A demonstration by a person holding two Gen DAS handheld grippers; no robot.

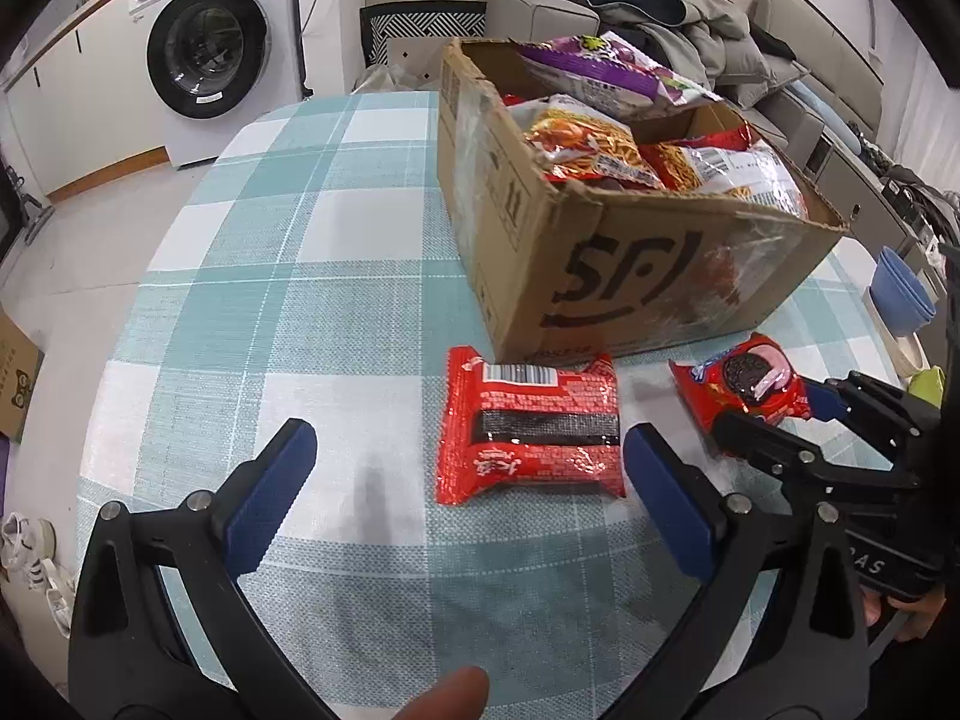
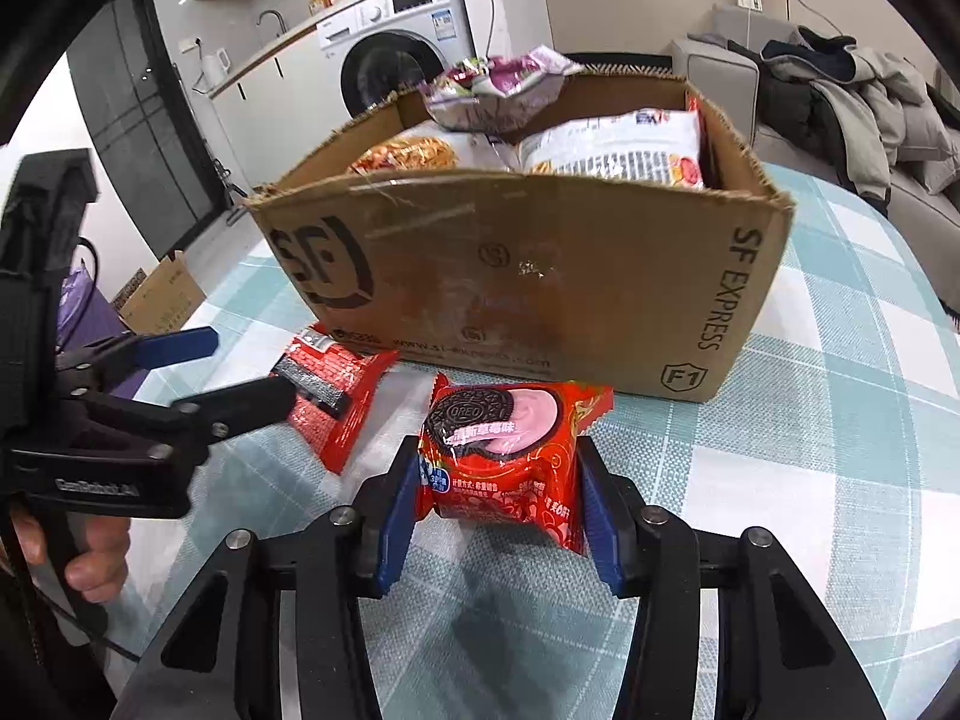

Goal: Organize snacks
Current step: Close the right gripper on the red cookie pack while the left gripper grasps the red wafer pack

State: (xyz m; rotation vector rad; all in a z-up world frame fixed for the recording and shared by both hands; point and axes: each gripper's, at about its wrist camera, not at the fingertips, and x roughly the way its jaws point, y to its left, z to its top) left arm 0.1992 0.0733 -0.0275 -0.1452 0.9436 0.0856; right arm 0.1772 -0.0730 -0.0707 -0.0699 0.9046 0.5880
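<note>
Brown cardboard box (image 2: 540,294) already holds several snack bags. Right gripper (image 2: 498,510) is clamped on the red Oreo packet (image 2: 498,450), apparently still resting on the checked tablecloth (image 2: 840,420). Left gripper (image 1: 468,468) is wide open, empty; the red noodle packet (image 1: 528,426) remains beside the box.

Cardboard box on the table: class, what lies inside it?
Inside the cardboard box lie noodle-snack bags, with a purple packet on top. Anything beneath them is covered.

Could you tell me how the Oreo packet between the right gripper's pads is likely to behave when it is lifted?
The Oreo packet looks small and puffy, so probably light. Its glossy wrapper may slip or crinkle between the right gripper's pads. The cookies inside could crack if squeezed hard.
</note>
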